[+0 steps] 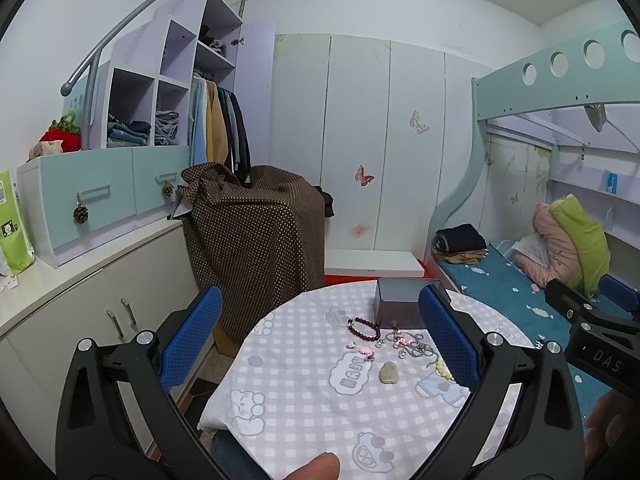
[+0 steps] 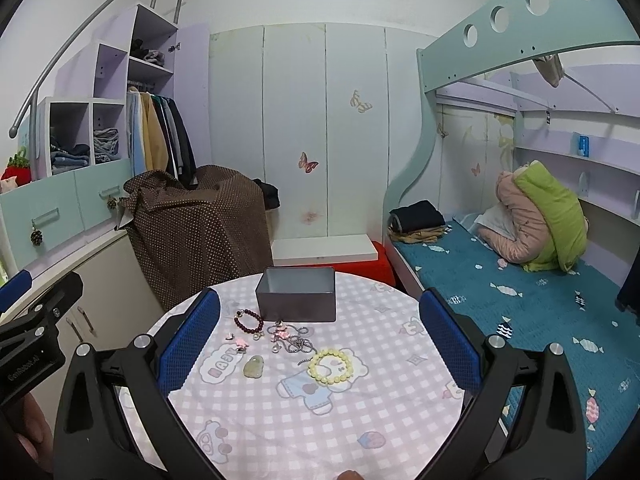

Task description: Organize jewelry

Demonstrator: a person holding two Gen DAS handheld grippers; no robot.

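Fingers of both the left gripper (image 1: 320, 338) and right gripper (image 2: 320, 338) spread wide, holding nothing, above the round checked surface (image 2: 360, 412). Mid-surface lie a yellow bead bracelet (image 2: 331, 366), pale stone pendant (image 2: 253, 367), tangled chain (image 2: 298, 342) and dark red bracelet (image 2: 247, 322). Beyond them, toward the far edge, stands an open grey box (image 2: 296, 295).

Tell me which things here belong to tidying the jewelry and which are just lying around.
For the job: grey box, dark red bead bracelet, yellow bead bracelet, silver chain, pale stone pendant, pink charms.

Just lying about: brown dotted cloth, folded clothes, green and pink bedding.
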